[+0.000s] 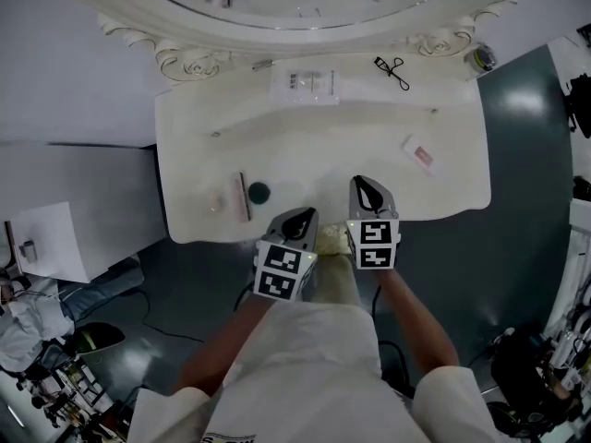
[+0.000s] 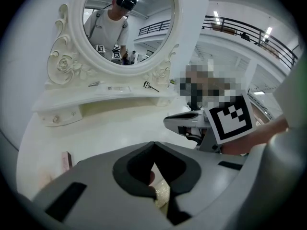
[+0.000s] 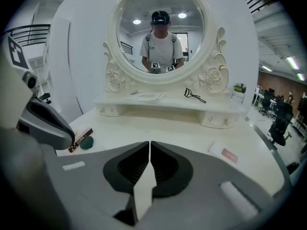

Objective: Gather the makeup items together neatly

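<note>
Eyelash curler, slim palette, dark round compact: none of the makeup is in anybody's fingers right now. The left gripper has its fingers pressed together at the tips with nothing pinched. All you see through the slot behind them is a bit of something yellowish underneath. It hangs right at the near edge of the surface. The right gripper is just beside it on the right, fingers also squeezed flat together and empty, tips over the near edge.

The surface is a white vanity with a raised shelf along the far side. The curler lies on the right part of that shelf, a clear packet in the middle, and a small bottle at the far right end. Down on the main level, the palette and compact lie side by side at the near left, with a small pale round thing just left of them. A pink-labelled box sits well apart on the right.

Behind it all is a big oval mirror in a carved frame, showing the person's reflection. The room has a dark floor, white walls, a white cabinet on the left, some office chairs on the far right and a balcony railing up high.
</note>
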The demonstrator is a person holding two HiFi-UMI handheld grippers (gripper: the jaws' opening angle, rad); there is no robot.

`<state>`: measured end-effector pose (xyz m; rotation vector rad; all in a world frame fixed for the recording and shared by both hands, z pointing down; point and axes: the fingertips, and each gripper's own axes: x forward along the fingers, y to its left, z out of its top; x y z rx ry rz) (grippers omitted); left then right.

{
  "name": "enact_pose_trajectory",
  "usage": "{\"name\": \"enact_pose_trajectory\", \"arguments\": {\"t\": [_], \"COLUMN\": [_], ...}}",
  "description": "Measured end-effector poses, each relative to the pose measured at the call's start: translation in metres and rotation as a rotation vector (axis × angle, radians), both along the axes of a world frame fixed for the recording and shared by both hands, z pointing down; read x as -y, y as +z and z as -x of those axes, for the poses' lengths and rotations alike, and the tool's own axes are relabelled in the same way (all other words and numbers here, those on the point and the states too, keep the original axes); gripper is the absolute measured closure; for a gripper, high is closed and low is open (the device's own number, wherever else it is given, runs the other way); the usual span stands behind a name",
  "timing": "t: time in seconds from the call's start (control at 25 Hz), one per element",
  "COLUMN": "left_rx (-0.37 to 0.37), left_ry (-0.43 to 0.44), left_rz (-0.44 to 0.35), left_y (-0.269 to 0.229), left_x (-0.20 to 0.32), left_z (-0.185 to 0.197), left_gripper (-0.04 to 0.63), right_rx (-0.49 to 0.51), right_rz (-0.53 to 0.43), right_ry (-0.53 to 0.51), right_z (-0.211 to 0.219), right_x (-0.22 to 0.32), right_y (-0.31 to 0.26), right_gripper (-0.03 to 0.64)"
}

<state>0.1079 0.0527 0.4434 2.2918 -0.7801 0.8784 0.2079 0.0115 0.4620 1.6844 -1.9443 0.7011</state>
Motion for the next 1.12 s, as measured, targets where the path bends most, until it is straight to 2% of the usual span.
{"name": "enact_pose_trajectory", "arguments": {"t": [0.6,0.92,1.04,1.12], "left_rx": [-0.015,-0.013,-0.015,-0.013], "left_ry": [0.118,0.169,0.186,0.193], "left_rz": [0.014,0.034,0.037,0.037], "left_y": [0.010,0.019,0.022,0.024], "left_x": [0.010,0.009,0.009,0.010], "left_z": [-0.057,-0.080,-0.087,-0.090], "left_gripper": [0.595,0.595,0.595,0.595], "right_rx": [-0.047,-0.036,-0.042,-0.045], "right_rz": [-0.010,0.010,0.012,0.015], "right_ry": [0.203,0.277,0.297,0.312], "right_z": [-0.092,-0.128,-0.139,-0.147], "right_x": [-0.002,-0.012,-0.015,-0.016], "right_y": [0.011,0.022,0.026,0.029], "right_gripper": [0.601,0.600,0.587,0.555]}}
